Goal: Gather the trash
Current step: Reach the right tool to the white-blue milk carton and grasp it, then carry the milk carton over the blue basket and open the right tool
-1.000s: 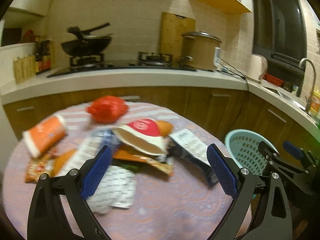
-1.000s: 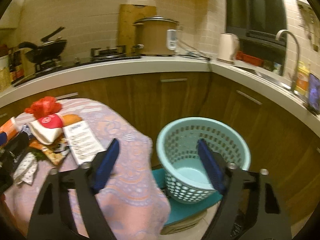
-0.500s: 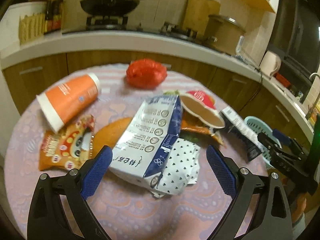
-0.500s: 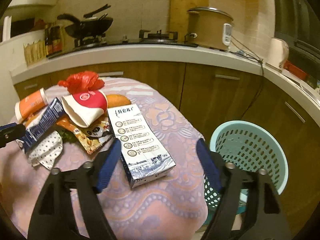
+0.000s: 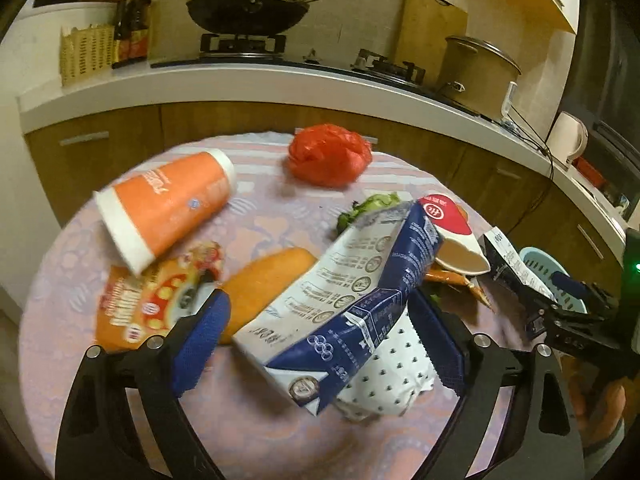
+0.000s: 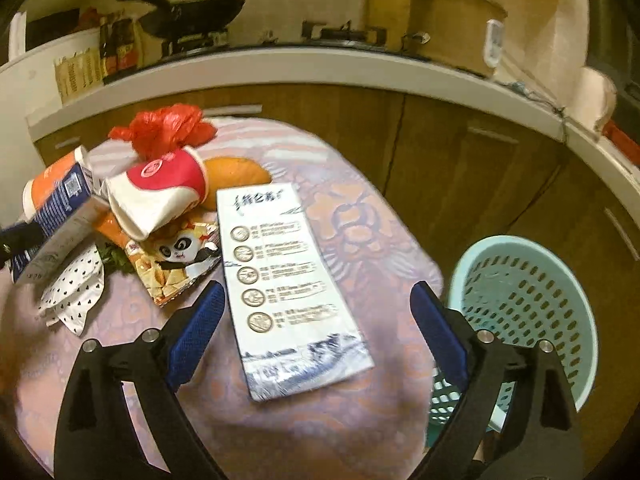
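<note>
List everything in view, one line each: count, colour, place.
milk cartons: two, blue-white; one flat by the table's edge, one tilted on the pile
orange cup: one, lying on its side
red-white cup: one, crushed, on the pile
red plastic bag: one, far side of the table
snack packets: two, orange
dotted wrapper: one, white
basket: one, pale blue, beside the table
left claw: open around the tilted carton
right claw: opening over the flat carton
</note>
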Motion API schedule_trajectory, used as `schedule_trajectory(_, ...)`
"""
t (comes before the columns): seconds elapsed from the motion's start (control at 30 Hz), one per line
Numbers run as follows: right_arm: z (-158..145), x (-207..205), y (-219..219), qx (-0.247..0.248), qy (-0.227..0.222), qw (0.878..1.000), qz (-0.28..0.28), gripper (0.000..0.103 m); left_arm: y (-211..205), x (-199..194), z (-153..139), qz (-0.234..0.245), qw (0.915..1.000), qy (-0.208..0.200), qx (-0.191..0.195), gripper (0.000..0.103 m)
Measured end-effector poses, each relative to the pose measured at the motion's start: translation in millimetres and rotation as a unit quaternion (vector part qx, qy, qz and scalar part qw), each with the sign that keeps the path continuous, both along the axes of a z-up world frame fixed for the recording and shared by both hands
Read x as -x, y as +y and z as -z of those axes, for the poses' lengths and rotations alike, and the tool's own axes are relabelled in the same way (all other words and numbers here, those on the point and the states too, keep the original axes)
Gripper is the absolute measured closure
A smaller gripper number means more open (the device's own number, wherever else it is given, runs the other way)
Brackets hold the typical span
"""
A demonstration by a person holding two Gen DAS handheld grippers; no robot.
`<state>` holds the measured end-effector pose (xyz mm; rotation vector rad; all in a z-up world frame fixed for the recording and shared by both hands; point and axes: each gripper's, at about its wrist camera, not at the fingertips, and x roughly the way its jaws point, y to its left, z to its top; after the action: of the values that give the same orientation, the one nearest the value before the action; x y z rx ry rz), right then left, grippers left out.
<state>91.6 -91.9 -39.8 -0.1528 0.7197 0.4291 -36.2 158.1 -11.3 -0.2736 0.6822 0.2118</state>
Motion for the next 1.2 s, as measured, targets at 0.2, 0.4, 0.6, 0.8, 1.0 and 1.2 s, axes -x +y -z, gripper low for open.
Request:
schedule_trajectory(0.2,8.6,-11.3,4.8,-0.003,0.041,0.999,-0.018,0.014,9.2,-6.5,12.1,0.020,0.9992,0.023,0.027,0.010)
schedule_trajectory(0.4,13.9,-17.0,5.8,-0.011,0.067,0.997,-0.025,0.019,7.2,-13.6,20.2,0.020,0.9988,0.029,0.034,0.009)
schedule_trajectory(0.6,13.0,-10.5,5.5,-0.019,0.060,0.997,-0.039,0.049,4.4,-6.7,18.4,0.043,0.9970,0.017,0.062,0.029)
schedule_trajectory(0.8,-1.3,11.8,3.5,-0.021,0.007,0.999,-0.046,0.050,-10.9,-1.5,16.3,0.056,0.9968,0.009,0.057,0.031)
schedule_trajectory(1.0,-19.2,27.3,-11.8,-0.049,-0.014,0.998,-0.047,0.050,-24.3,16.2,-10.4,0.063,0.9957,-0.037,0.057,0.032)
schedule_trajectory(1.2,-45.8,36.4,-43.0,-0.082,-0.042,0.995,-0.037,0.050,-50.8,20.3,-42.7,0.076,0.9925,-0.080,0.053,0.033)
